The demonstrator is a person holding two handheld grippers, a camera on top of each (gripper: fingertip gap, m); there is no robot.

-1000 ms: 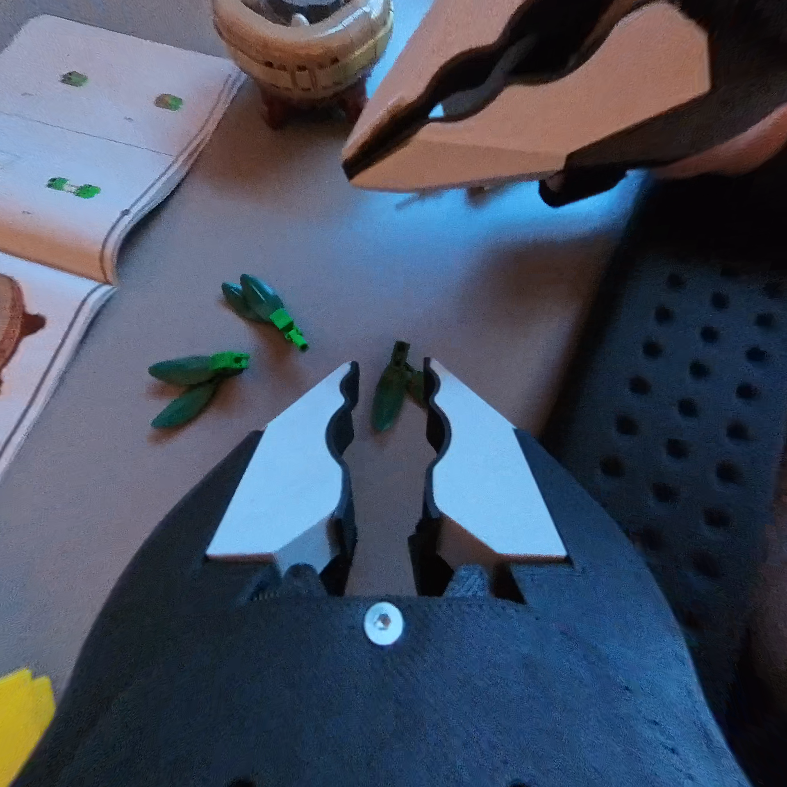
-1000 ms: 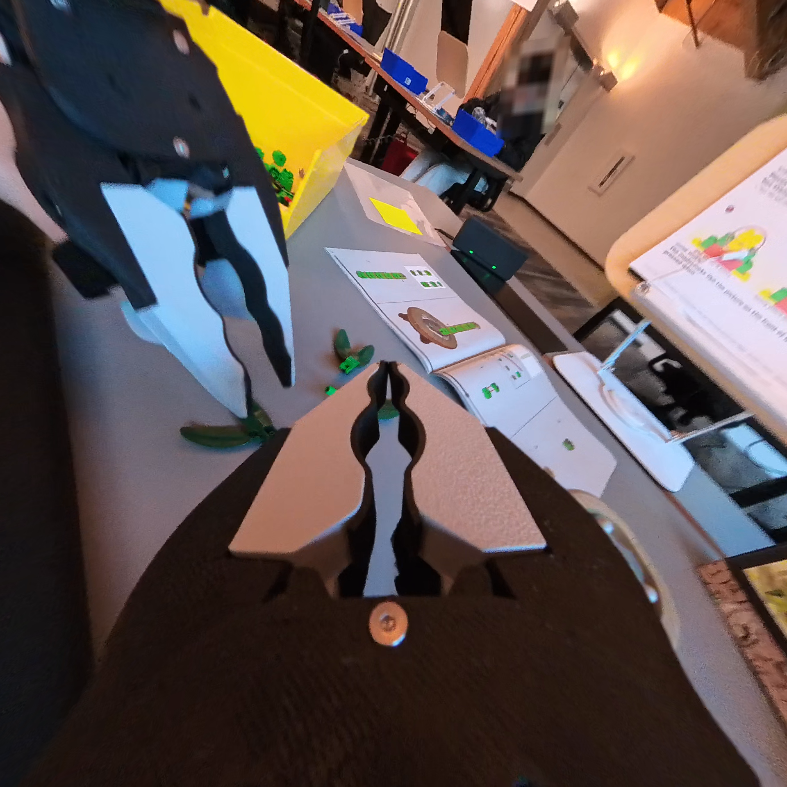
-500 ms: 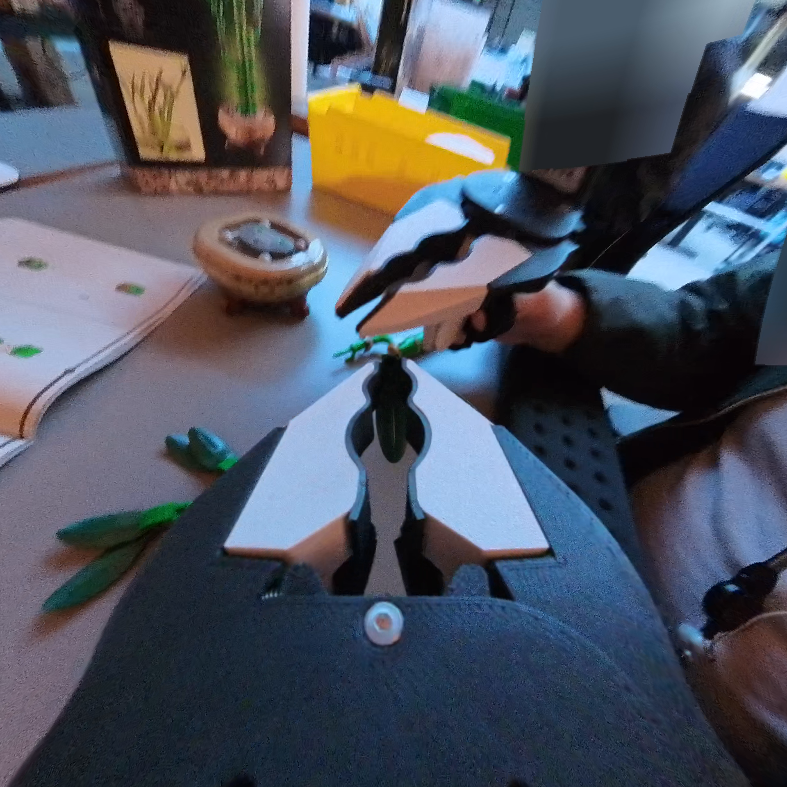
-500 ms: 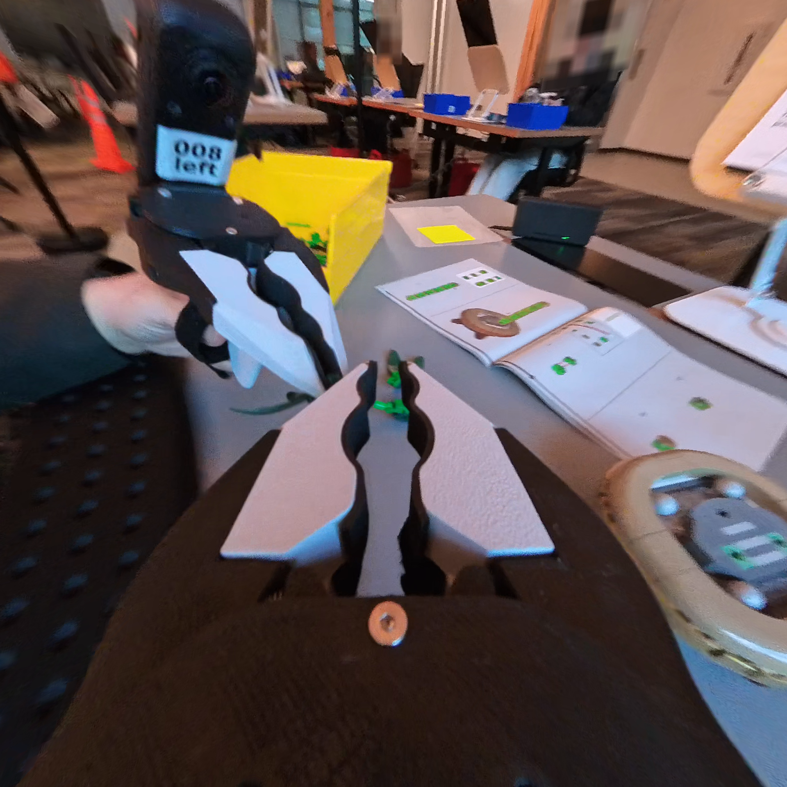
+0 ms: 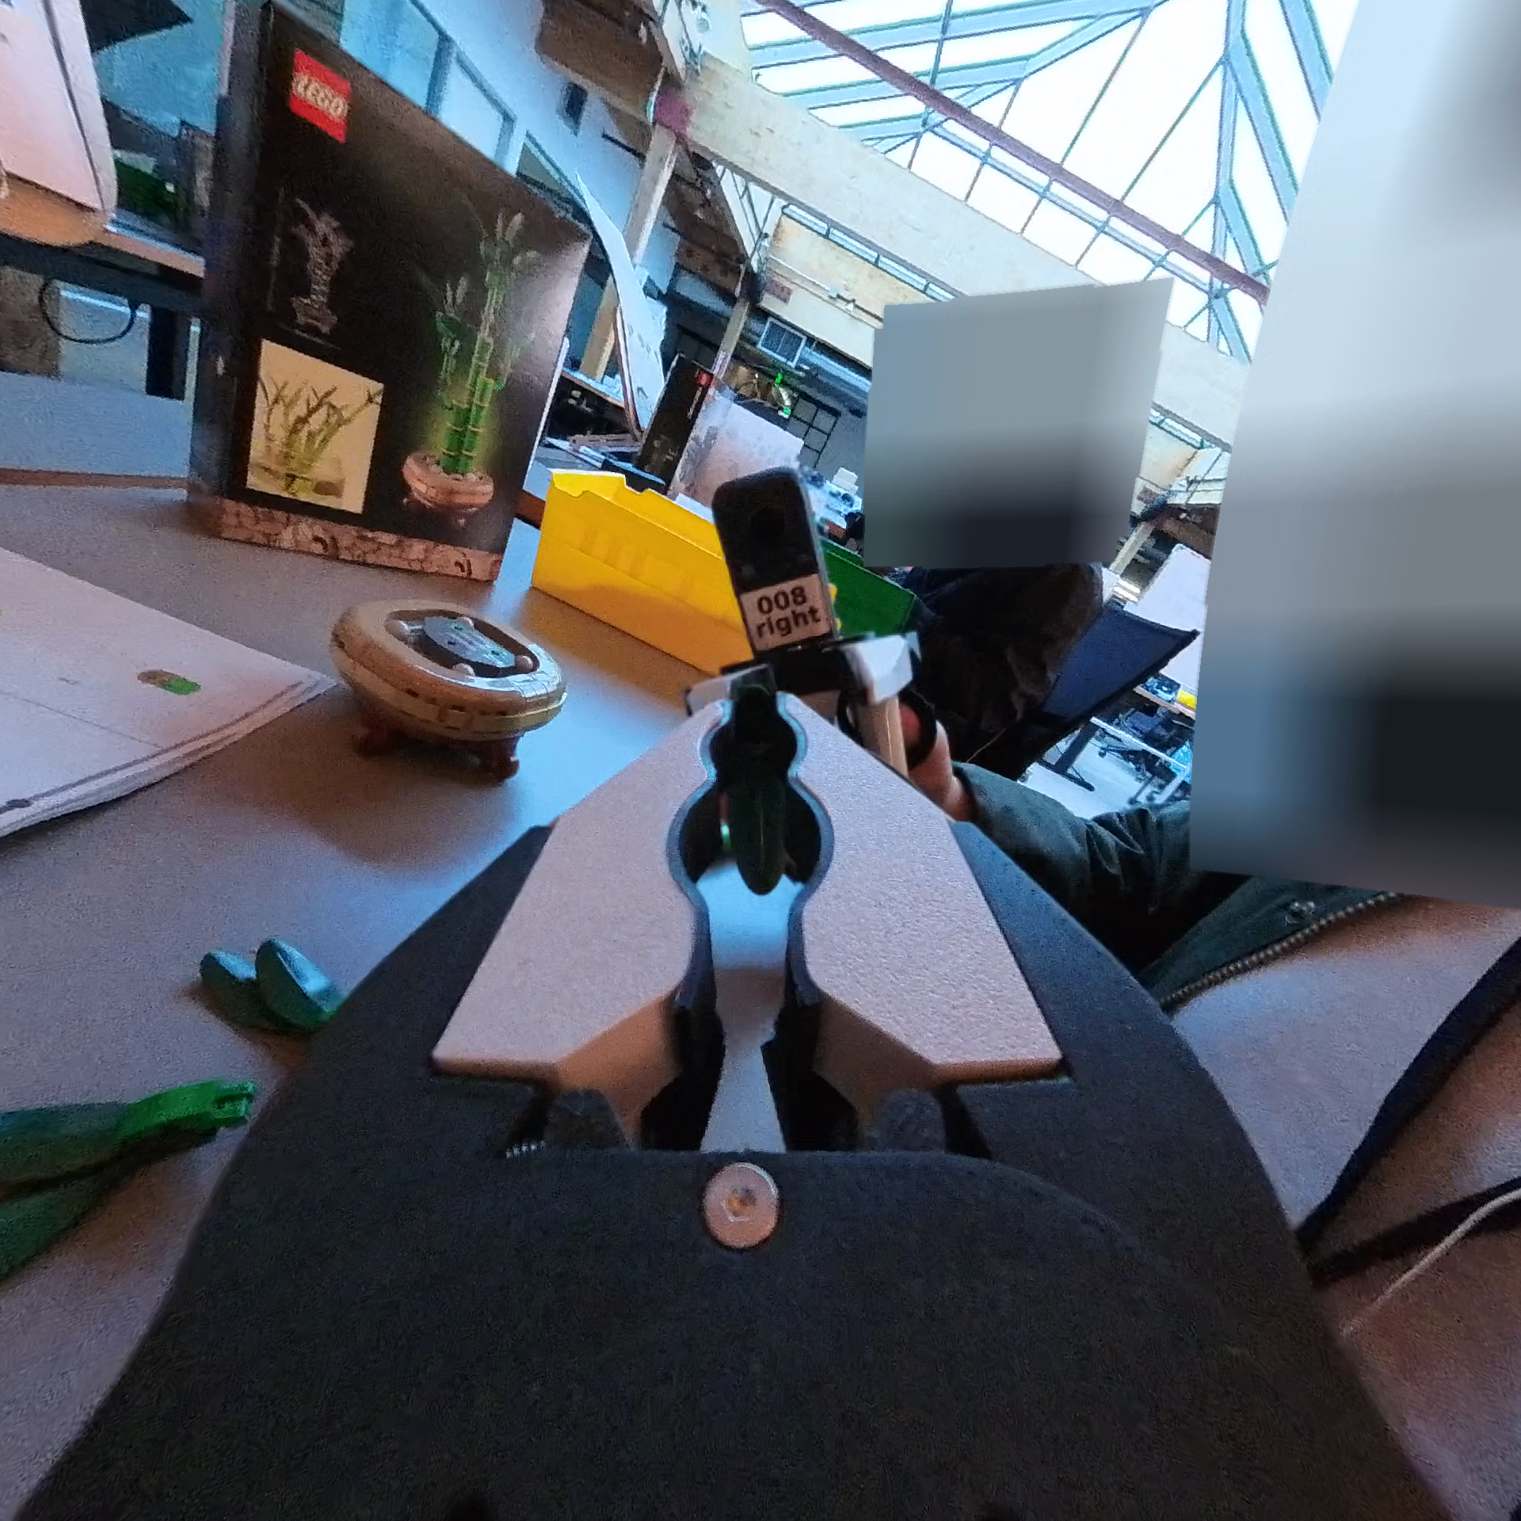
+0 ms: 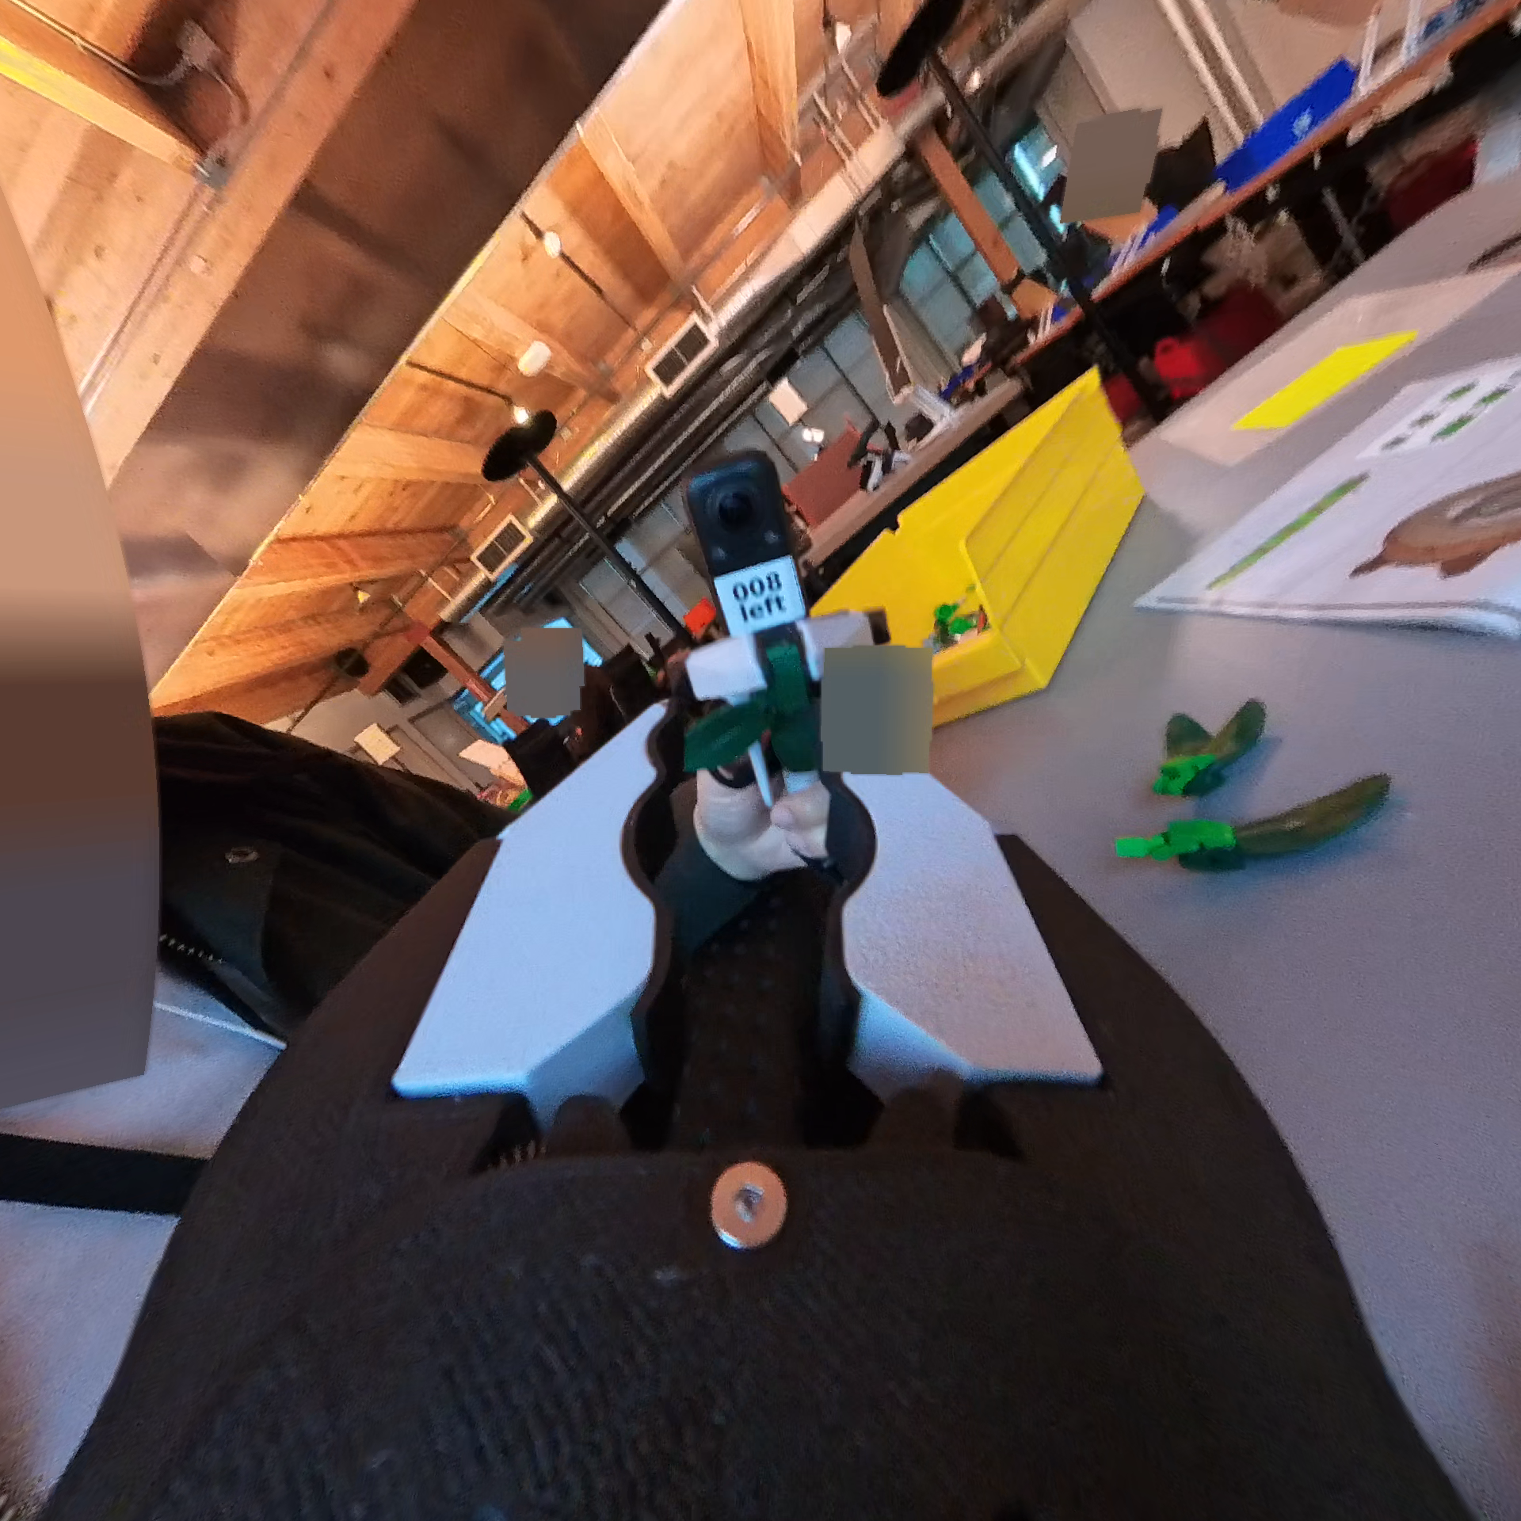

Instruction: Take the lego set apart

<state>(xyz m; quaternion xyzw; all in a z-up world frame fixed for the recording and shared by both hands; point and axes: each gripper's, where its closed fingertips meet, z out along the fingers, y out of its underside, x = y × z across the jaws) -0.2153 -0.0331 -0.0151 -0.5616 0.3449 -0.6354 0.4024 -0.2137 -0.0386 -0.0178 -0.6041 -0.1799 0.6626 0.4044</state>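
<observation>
Left wrist view: left claw (image 5: 753, 724) clenched on a green leaf piece (image 5: 755, 811), mid-frame; right claw (image 6: 745, 741) sits parted, gripping nothing.

My left gripper (image 5: 751, 724) pinches a dark green leaf piece (image 5: 755, 811), tip to tip with my right gripper (image 5: 802, 671) above the table (image 5: 247, 856).

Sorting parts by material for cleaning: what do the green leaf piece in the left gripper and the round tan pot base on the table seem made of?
Green leaf piece: probably hard moulded plastic, smooth with slight sheen. Tan pot base: apparently plastic bricks too, with visible seams and glossy edges.
</observation>
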